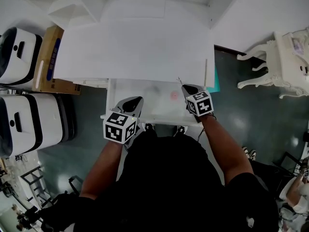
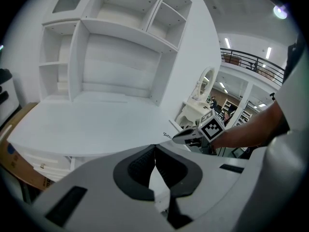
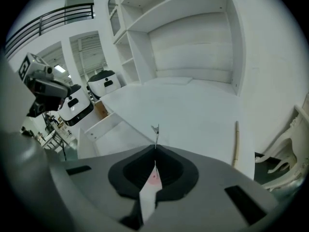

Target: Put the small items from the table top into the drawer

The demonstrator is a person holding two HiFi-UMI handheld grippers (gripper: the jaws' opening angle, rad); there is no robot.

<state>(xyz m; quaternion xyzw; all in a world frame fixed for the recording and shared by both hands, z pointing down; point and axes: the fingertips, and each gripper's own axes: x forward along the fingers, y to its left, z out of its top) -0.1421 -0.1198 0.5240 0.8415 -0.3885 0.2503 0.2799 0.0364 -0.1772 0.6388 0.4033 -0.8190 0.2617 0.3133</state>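
Centre frame: right gripper (image 1: 186, 87), over the open drawer (image 1: 140, 93), pinches a thin small item (image 3: 155, 129). Left gripper (image 1: 138, 100) is closed and empty. A stick (image 1: 206, 71) is left on the table top (image 1: 135, 42).

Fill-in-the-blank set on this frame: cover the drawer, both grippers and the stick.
1. The desk drawer is ___.
2. The right gripper has its jaws ___ on a thin metal item.
3. The left gripper, jaws together, holds ___.
4. The thin stick lies on the ___.
Missing words: open; shut; nothing; table top.
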